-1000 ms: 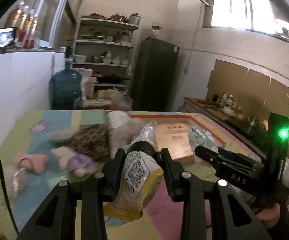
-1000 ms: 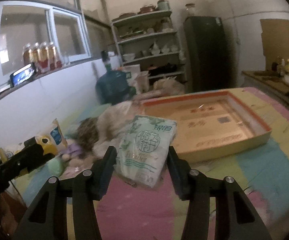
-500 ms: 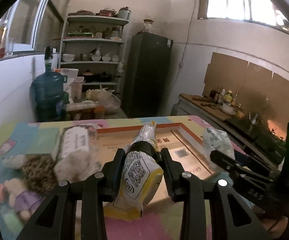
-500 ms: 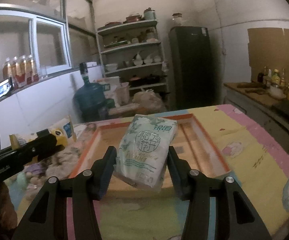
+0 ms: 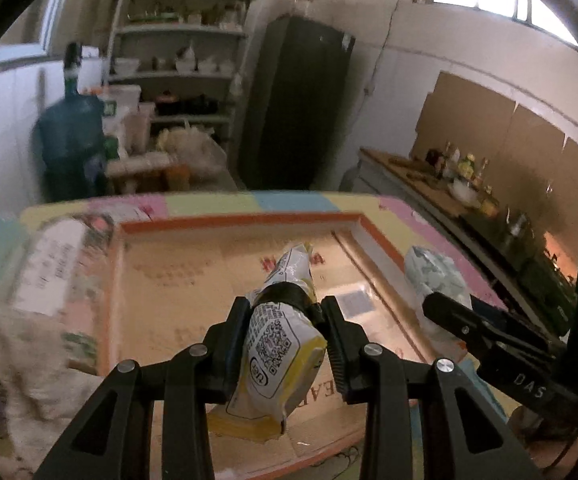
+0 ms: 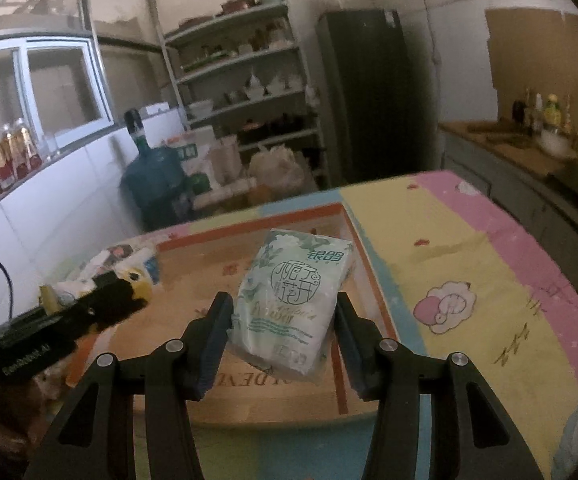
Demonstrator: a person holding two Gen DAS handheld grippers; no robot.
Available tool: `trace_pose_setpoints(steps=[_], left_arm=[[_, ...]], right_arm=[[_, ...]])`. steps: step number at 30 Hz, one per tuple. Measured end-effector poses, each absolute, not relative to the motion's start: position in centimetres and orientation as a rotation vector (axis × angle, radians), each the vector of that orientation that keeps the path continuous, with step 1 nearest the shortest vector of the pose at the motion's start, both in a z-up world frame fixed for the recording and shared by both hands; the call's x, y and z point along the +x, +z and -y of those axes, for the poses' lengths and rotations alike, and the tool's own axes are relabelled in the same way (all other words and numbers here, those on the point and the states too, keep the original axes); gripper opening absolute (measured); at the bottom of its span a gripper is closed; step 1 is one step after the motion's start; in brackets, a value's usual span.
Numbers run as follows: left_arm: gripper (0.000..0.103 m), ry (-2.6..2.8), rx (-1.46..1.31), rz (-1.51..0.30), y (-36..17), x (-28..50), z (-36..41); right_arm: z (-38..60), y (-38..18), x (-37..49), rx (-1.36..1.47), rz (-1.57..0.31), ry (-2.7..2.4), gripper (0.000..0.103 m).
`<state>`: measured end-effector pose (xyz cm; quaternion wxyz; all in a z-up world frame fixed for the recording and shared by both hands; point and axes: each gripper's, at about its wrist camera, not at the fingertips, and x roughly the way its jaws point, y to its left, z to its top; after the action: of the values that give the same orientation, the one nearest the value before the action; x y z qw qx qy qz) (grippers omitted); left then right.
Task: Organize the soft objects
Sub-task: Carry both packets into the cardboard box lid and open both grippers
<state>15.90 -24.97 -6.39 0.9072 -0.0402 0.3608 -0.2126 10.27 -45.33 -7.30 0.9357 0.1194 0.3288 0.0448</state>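
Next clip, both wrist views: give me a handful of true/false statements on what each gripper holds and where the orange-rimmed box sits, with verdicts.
1. The left gripper is shut on a yellow-and-white pouch. True.
2. The right gripper is open and empty. False: it is shut on a pale green tissue pack.
3. Both held items hang above the orange-rimmed box. True.
4. The yellow-and-white pouch already lies flat on the box floor. False: it is pinched between the left fingers, off the floor.
5. The box sits on a pastel patchwork cloth. True.
6. The blue water jug stands inside the box. False: it is beyond the table, near the shelves.
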Motion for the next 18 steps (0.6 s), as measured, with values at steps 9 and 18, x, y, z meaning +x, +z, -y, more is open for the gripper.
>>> trace_pose_setpoints(steps=[9, 18], left_arm=[[0.038, -0.381, -0.022, -0.781, -8.6, 16.8, 26.0], [0.047, -0.365, 0.021, -0.844, -10.0, 17.4, 26.0]], right_arm=[[45.2, -9.5, 12.7, 0.238, -0.761, 0.126, 0.052], [44.4, -10.7, 13.7, 0.207, -0.807, 0.143, 0.056]])
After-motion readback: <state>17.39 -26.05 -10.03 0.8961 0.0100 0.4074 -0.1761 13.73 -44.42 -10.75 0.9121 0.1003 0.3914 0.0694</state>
